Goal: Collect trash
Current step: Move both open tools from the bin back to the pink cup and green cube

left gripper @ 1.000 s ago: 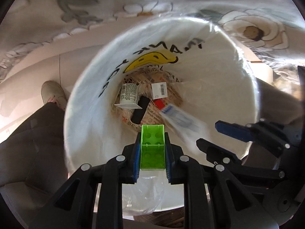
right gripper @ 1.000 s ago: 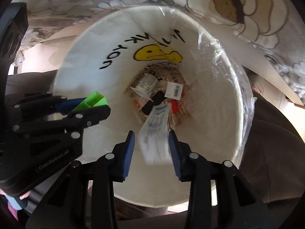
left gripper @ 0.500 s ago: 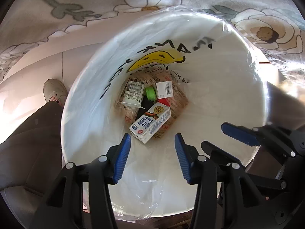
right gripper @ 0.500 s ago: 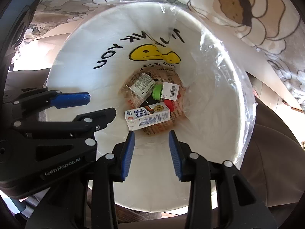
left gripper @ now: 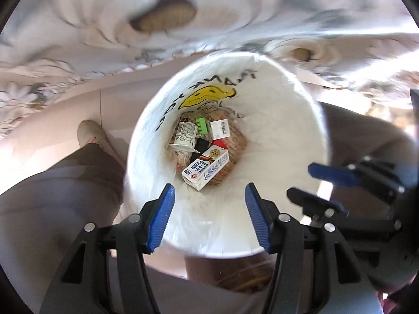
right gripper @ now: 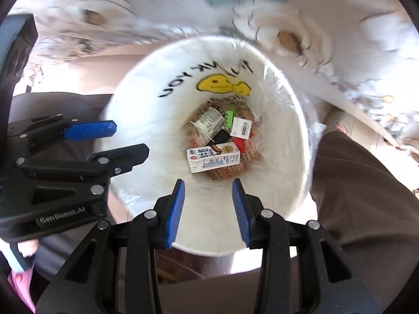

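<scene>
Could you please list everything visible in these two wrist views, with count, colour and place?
round white bin with printed plastic liner: one, white, below both grippers
white milk carton: one, white with blue print, bin bottom, nearest the grippers
green toy brick: one, green, bin bottom, far side
white yoghurt cup: one, white, beside the brick
white barcode label: one, beside the brick
flat black piece: one, centre
floral cloth: one, pale, beyond the bin
left gripper: open, empty, blue pads, jaws have just been opening
right gripper: open, empty
</scene>
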The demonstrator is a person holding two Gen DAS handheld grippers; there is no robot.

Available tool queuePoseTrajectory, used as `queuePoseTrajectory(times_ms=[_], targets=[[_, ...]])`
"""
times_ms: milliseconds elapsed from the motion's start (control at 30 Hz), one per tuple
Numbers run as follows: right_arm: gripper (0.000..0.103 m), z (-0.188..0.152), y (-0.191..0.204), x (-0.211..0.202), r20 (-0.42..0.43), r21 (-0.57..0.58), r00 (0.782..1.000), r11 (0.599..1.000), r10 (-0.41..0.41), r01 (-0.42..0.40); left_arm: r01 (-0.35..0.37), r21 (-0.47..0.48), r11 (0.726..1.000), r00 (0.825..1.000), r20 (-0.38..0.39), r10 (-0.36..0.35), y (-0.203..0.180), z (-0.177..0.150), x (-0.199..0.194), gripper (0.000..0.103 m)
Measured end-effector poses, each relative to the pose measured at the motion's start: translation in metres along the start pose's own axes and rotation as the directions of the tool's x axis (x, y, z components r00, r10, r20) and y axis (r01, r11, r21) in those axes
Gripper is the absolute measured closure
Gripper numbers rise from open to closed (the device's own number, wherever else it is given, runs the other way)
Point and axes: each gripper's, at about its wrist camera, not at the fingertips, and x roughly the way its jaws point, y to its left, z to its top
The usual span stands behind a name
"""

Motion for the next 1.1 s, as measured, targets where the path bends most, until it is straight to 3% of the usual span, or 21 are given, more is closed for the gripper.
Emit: queuePoseTrajectory(times_ms=[133,267,433,667,767,900,1100], targets=[[0.055,-0.013,0.003,-0.047,0.090,-0.007,0.996,1.000,0.005,-0.004,-0.043,0.054,0.998,0.992,0.120,0.037,-0.013,-0.016,-0.049,0.035],[0.055,-0.025,0.006,-0.099,0.205,-0.013,0.979,1.000,0.011,-0.009,-0.055,0.097,0.994,0.967,0.253,0.029,-0.028,-0.029,-0.104,0.032],[0.049,-0.039,0.013,-0.169,0.359,-0.025,0.933,0.999,-0.018,0.029,-0.050,0.116,0.992,0.915,0.404,-0.001,-0.044,-0.035,-0.166,0.021],[0.046,-0.032,0.019,-0.259,0.517,-0.008,0.852,0.995,-0.084,0.104,-0.095,0.104,0.990,0.839,0.543,0.024,-0.058,-0.012,-0.234,0.018],[0.038,-0.014,0.015,-0.292,0.562,0.014,0.818,0.990,-0.122,0.138,-0.094,0.080,0.992,0.814,0.581,0.031,-0.058,0.009,-0.257,0.018],[0.038,0.025,0.001,-0.326,0.582,0.024,0.807,0.994,-0.099,0.105,-0.135,0.053,0.989,0.780,0.621,0.073,-0.060,0.041,-0.278,0.017],[0.037,0.111,-0.010,-0.362,0.615,0.028,0.783,0.995,-0.090,0.092,-0.159,0.043,0.986,0.751,0.654,0.093,-0.055,0.118,-0.303,0.017]])
